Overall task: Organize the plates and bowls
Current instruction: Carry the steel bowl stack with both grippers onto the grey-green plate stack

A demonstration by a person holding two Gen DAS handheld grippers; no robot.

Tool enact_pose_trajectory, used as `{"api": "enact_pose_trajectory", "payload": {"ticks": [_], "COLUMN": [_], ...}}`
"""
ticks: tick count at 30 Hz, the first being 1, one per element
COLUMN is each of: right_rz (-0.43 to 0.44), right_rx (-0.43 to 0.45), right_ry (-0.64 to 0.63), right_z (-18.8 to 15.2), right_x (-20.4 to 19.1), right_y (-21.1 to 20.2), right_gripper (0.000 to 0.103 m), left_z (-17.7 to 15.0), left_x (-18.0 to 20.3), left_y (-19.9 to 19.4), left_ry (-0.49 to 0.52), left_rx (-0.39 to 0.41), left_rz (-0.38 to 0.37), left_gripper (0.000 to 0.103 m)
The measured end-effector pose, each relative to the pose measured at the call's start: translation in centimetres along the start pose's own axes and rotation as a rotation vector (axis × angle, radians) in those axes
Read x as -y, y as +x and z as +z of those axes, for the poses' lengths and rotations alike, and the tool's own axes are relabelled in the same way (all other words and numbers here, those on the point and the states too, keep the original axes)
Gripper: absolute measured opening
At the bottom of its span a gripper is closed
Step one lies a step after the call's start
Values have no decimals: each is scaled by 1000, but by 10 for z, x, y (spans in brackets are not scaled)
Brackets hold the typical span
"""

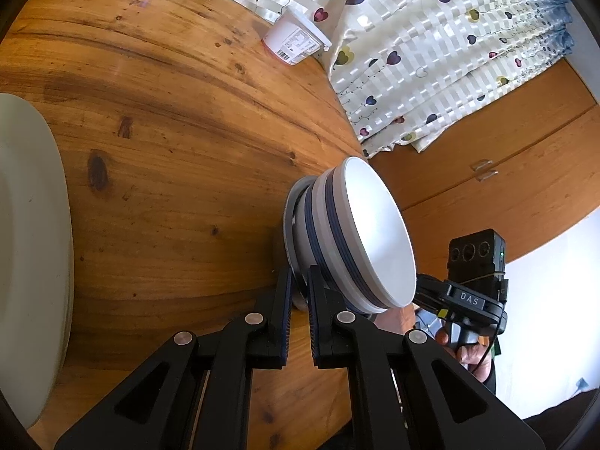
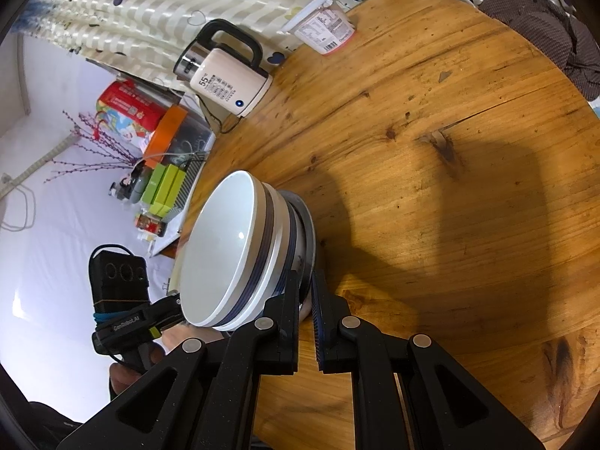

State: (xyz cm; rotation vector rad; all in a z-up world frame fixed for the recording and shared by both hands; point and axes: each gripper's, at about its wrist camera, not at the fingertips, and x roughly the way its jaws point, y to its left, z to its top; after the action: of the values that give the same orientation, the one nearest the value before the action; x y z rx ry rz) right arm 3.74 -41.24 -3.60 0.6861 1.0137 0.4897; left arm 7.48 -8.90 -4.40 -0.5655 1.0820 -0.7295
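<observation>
- Left gripper (image 1: 300, 292) pinching the rim of a shallow grey plate (image 1: 290, 221), near edge of the wooden table (image 1: 168, 112).
- Right gripper (image 2: 305, 292) clamped on the same plate's (image 2: 309, 225) rim from the opposite side.
- Stacked on that plate: white bowls with blue bands (image 1: 360, 232).
- Large pale plate (image 1: 30, 243) at far left.
- Kettle (image 2: 225, 71) and yogurt tub (image 2: 326, 26) at the far edge.
</observation>
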Motion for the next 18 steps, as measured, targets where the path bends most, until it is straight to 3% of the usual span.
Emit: {"api": "enact_pose_trajectory", "payload": {"ticks": [18], "right_rz": [10], "right_rx": [4], "right_ry": [-43], "right_z": [12], "right_x": [-17], "right_y": [2], "right_gripper": [8], "left_z": [2], "left_x": [4], "left_y": [-18], "left_ry": [12], "left_rx": [41], "left_rz": [20], "left_gripper": [6]}}
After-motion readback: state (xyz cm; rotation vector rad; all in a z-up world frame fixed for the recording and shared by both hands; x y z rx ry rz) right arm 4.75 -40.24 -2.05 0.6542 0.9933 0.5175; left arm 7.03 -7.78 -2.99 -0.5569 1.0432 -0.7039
